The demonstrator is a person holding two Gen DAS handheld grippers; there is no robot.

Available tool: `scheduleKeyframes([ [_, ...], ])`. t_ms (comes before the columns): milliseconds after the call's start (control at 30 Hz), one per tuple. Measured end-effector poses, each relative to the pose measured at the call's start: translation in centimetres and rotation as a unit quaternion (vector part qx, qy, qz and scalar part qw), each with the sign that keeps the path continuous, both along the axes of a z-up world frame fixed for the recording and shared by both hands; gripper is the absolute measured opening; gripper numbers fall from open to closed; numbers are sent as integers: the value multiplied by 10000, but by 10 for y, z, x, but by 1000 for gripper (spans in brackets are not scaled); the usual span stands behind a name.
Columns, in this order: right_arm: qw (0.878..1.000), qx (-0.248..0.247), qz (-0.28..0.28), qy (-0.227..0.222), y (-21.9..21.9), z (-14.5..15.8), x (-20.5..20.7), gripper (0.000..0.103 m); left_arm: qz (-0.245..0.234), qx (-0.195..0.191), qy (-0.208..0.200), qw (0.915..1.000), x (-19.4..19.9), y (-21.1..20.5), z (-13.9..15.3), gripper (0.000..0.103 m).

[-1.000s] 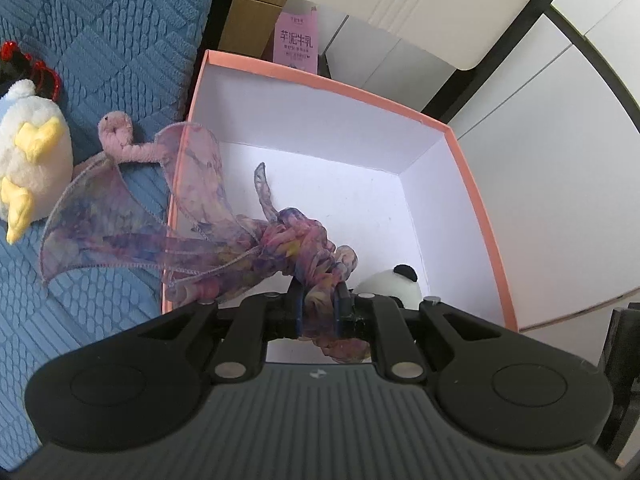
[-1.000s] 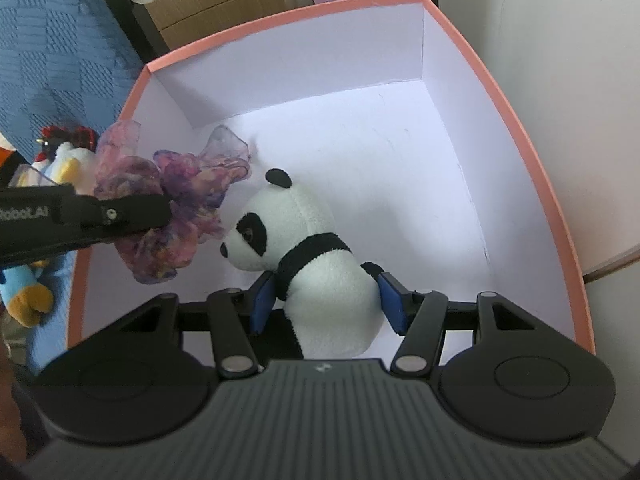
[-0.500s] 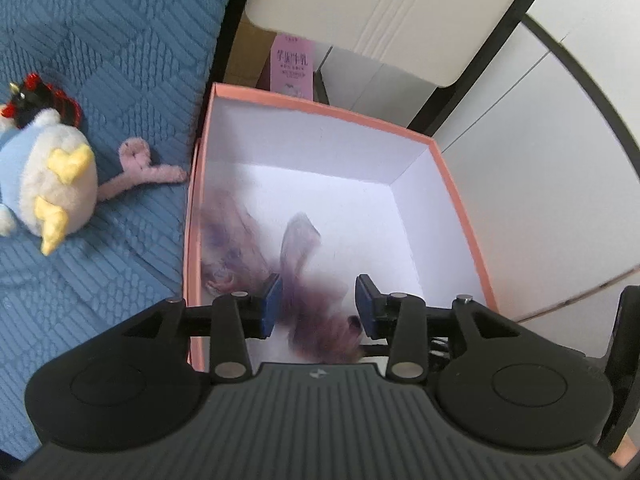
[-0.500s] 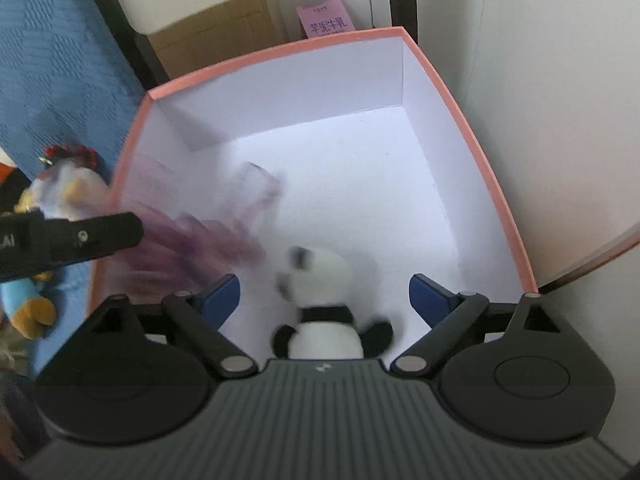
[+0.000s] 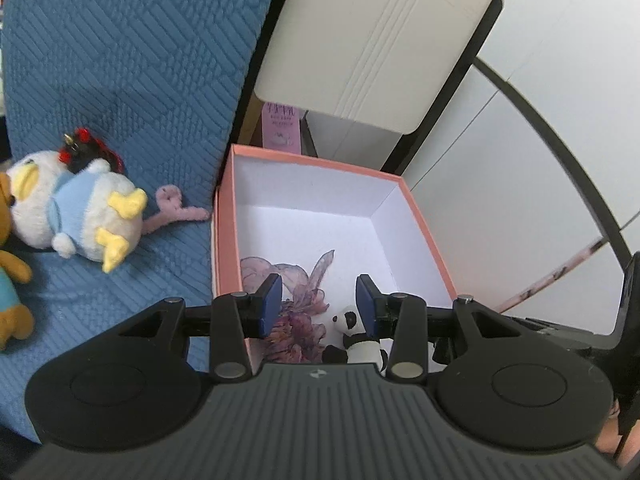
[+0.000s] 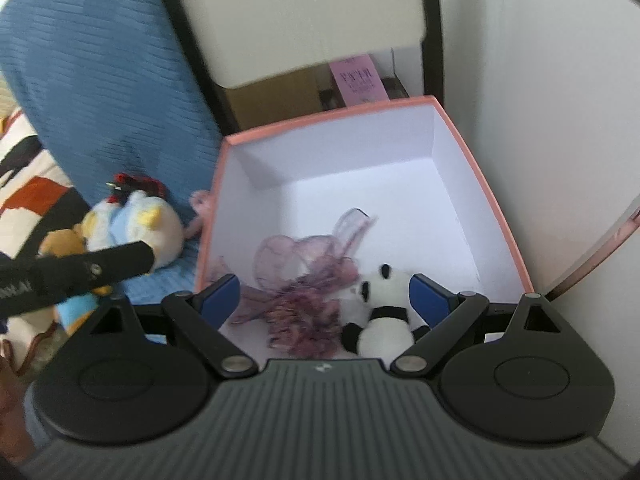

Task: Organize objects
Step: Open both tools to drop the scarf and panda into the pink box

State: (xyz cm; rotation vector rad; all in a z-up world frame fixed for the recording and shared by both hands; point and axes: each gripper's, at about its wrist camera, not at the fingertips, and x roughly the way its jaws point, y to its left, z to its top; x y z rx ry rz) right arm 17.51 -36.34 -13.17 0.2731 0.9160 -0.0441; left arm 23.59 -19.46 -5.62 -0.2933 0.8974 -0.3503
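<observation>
A pink-rimmed white box [image 5: 316, 160] [image 6: 496, 216] stands beside the blue quilt. Inside it lie a purple gauze scrunchie [image 5: 300, 320] [image 6: 308, 296] and a small panda plush [image 5: 360, 342] [image 6: 380, 316], side by side near the front wall. My left gripper [image 5: 318, 304] is open and empty, raised above the box's front. My right gripper [image 6: 324, 294] is open wide and empty, also above the box. The left gripper's black body [image 6: 80, 272] shows in the right wrist view.
On the blue quilt [image 5: 120, 60] left of the box lie a white-and-blue duck plush [image 5: 76, 208] [image 6: 136, 224], a pink chenille piece [image 5: 176, 210] and an orange plush [image 5: 12, 280]. A pink carton [image 5: 282, 124] [image 6: 358, 80] and cream cabinet stand behind the box.
Both grippers opened, dropping the scrunchie and the panda into the box, then rose and pulled back from it.
</observation>
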Motion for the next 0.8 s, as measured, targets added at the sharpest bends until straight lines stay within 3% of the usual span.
scheduleKeyframes([
  [533,9986,-144,282,-429,71,51,-48,93,132,-74,-686,9975,-67,73,59,47],
  [800,9972,-50,405,-632,101,61,-77,93,146,-6,-811,9966,-99,105,66,47],
])
